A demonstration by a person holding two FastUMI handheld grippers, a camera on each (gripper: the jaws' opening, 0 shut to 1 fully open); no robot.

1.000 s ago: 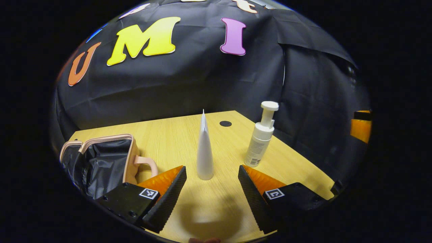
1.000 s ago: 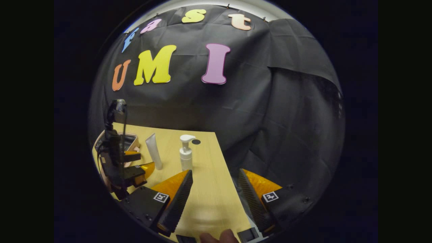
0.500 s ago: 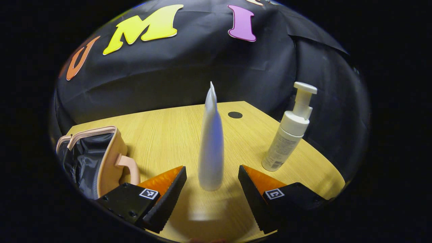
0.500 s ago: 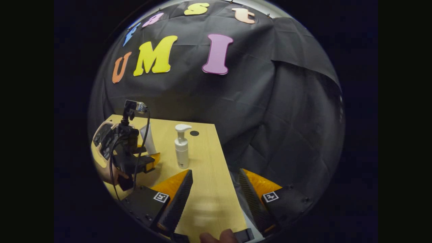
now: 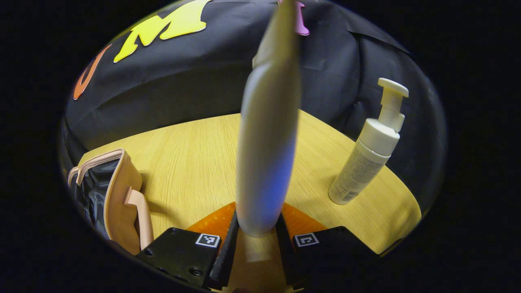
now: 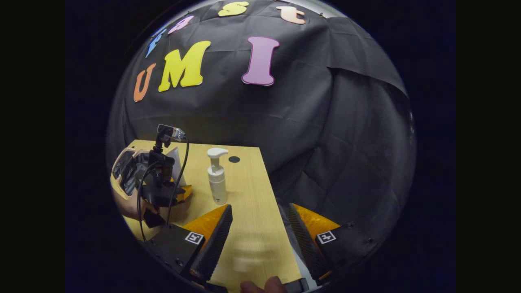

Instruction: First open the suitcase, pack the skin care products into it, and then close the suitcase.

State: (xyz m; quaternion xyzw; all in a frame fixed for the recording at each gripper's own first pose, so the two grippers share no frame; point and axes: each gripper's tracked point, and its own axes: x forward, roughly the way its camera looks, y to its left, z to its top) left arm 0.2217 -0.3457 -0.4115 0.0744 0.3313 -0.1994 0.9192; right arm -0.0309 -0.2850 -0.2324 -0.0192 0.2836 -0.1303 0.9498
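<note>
A white skin-care tube (image 5: 266, 142) stands upright on its cap, and my left gripper (image 5: 256, 240) is shut on its lower end, a finger on each side. A white pump bottle (image 5: 368, 158) stands on the table to the right of it. The pink suitcase (image 5: 122, 191) lies open at the left, its black lining showing. In the right gripper view my right gripper (image 6: 256, 228) hangs open over the table's right edge with nothing between its fingers. Farther left there I see the left gripper (image 6: 163, 187), the tube (image 6: 176, 160), the pump bottle (image 6: 217, 179) and the suitcase (image 6: 124, 171).
The wooden table (image 6: 244, 195) ends close to the right of my right gripper, with black cloth beyond. A small black disc (image 6: 234, 159) sits near the table's far edge. A hand (image 6: 130, 207) holds the left gripper.
My left gripper has moved forward around the tube and shut on its base; it was open a second ago. The right gripper has stayed open and nearly still.
</note>
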